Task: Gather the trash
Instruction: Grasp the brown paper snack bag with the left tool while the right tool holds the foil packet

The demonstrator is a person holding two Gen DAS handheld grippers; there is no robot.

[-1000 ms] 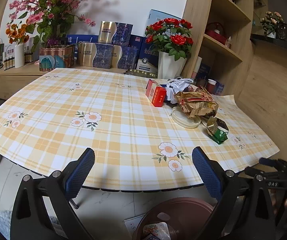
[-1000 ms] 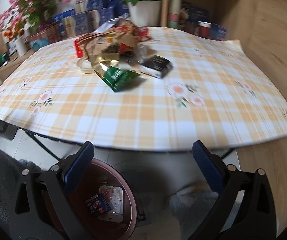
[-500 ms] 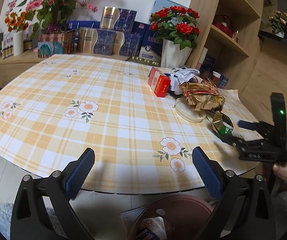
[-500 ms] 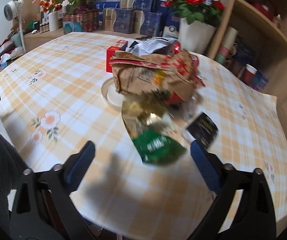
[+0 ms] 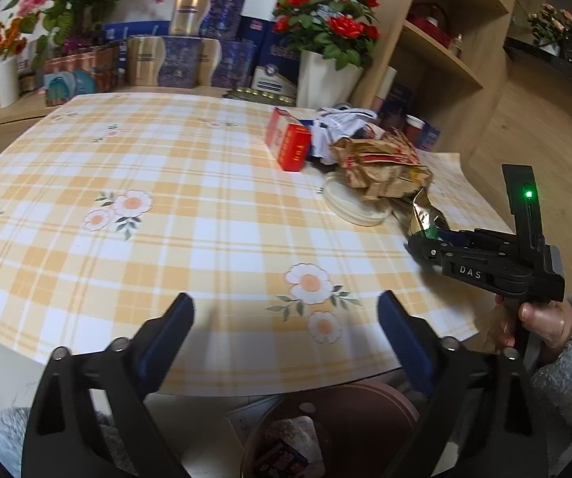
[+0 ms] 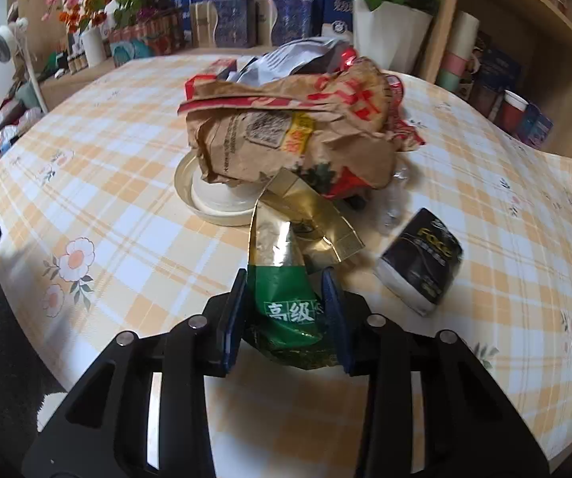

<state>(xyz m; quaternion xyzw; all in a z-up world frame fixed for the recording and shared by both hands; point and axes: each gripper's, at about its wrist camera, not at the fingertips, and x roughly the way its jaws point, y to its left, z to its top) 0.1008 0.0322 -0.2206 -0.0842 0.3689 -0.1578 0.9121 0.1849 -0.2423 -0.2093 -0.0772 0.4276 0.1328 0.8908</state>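
Observation:
A pile of trash lies on the checked tablecloth: a green and gold foil wrapper [image 6: 286,279], a crumpled brown paper bag [image 6: 289,127], a round white lid [image 6: 218,199], a black packet [image 6: 421,267] and a red box [image 5: 291,145]. My right gripper [image 6: 286,302] is shut on the green end of the foil wrapper, which rests on the table. In the left wrist view the right gripper [image 5: 425,245] shows at the wrapper [image 5: 425,215]. My left gripper [image 5: 286,330] is open and empty over the table's front edge.
A brown bin [image 5: 341,430] holding some trash stands on the floor under the table's front edge. A white pot of red roses [image 5: 325,75], gift boxes [image 5: 182,59] and a wooden shelf [image 5: 441,51] line the far side.
My right gripper moved in from below the table edge to the foil wrapper and closed on its green end. My left gripper stayed open near the front edge.

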